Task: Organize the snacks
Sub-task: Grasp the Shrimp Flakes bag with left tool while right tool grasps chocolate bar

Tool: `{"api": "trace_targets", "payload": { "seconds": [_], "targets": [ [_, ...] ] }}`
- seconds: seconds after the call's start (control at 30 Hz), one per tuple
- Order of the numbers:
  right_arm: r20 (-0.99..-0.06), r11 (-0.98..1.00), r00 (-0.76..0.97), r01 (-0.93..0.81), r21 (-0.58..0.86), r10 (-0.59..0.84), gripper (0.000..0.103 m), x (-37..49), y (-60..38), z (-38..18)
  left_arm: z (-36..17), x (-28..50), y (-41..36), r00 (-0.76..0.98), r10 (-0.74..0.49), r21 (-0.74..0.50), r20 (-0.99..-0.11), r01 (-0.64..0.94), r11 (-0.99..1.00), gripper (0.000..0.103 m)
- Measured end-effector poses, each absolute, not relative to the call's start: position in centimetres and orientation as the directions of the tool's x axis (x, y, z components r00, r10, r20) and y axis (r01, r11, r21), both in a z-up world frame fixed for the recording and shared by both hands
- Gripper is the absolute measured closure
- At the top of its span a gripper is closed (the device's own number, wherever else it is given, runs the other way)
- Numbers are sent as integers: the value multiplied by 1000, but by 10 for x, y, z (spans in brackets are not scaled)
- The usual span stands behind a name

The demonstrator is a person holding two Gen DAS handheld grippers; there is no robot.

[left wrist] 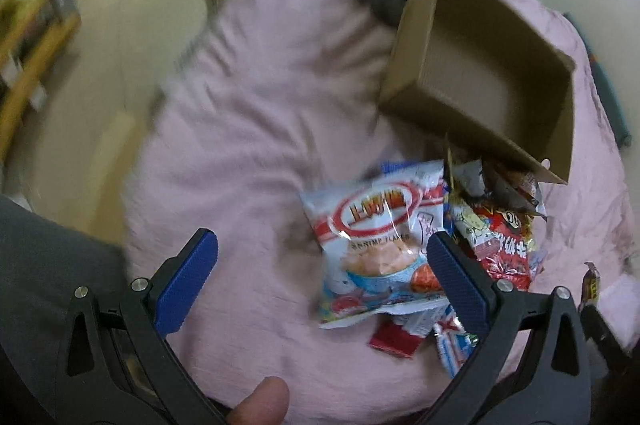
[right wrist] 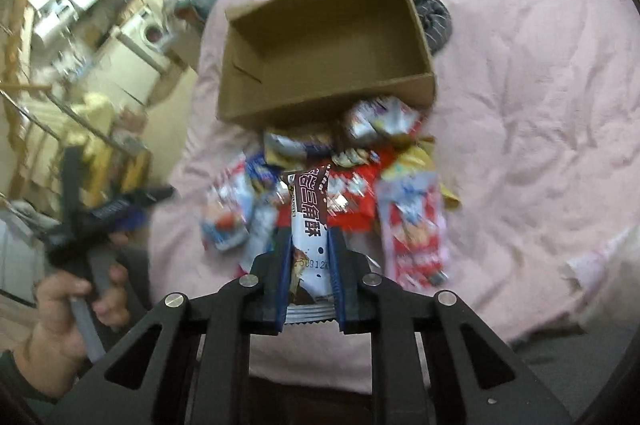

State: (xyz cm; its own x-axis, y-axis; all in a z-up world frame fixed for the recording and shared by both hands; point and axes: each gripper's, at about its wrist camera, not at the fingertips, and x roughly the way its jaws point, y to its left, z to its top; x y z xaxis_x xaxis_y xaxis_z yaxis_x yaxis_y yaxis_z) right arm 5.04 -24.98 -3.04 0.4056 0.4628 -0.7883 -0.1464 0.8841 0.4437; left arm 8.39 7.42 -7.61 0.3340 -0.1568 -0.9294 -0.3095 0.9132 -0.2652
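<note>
The right gripper (right wrist: 308, 245) has its blue pads closed flat on a slim wafer packet (right wrist: 309, 225), white and brown with printed characters; the packet's long axis runs straight along the fingers, its serrated end tucked back between the jaws and its far end pointing ahead. Directly beyond that far end, past the heap of loose snacks (right wrist: 360, 193) on the pink blanket (right wrist: 520, 105), sits the cardboard box (right wrist: 320, 53), open side up and seemingly empty, its near wall touching the top of the heap. So the box lies dead ahead of the held packet and in line with it, which is the relation the next move probably turns on: a carry forward over the pile and a release inside the near wall, with the packet's length roughly crosswise to the box's longer side. The right hand looks the nearer one to the box. The left gripper (left wrist: 320, 281) hangs with its jaws spread wide and nothing between them, aimed down at the blanket; the shrimp-flavour bag (left wrist: 372, 249) lies just beside and partly under its right-hand finger, with a red packet (left wrist: 500, 245) next to it and the box further off, up and to the right. In the right wrist view a hand (right wrist: 68, 309) grips that left tool at the frame's lower left
</note>
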Motion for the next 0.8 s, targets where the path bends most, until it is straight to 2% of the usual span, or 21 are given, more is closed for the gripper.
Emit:
{"api": "trace_targets", "payload": {
  "seconds": [0.23,0.43,0.7,0.8],
  "targets": [
    [-786,877,410,-87,472,464,84,49,-257,-69,-118,95,47,225,-235,-302,-946,-333,893,0],
    [-765,862,427,-80,500,483,84,49,-260,-67,-136,106,12,180,-262,-307,-948,-302,903,0],
    [-785,874,402,-97,476,472,84,52,-249,-72,-148,118,-16,147,-169,-204,-975,-264,943,0],
    [-785,872,397,-96,480,476,84,54,-248,-74,-147,114,-20,179,-159,-200,-971,-243,949,1]
  ]
}}
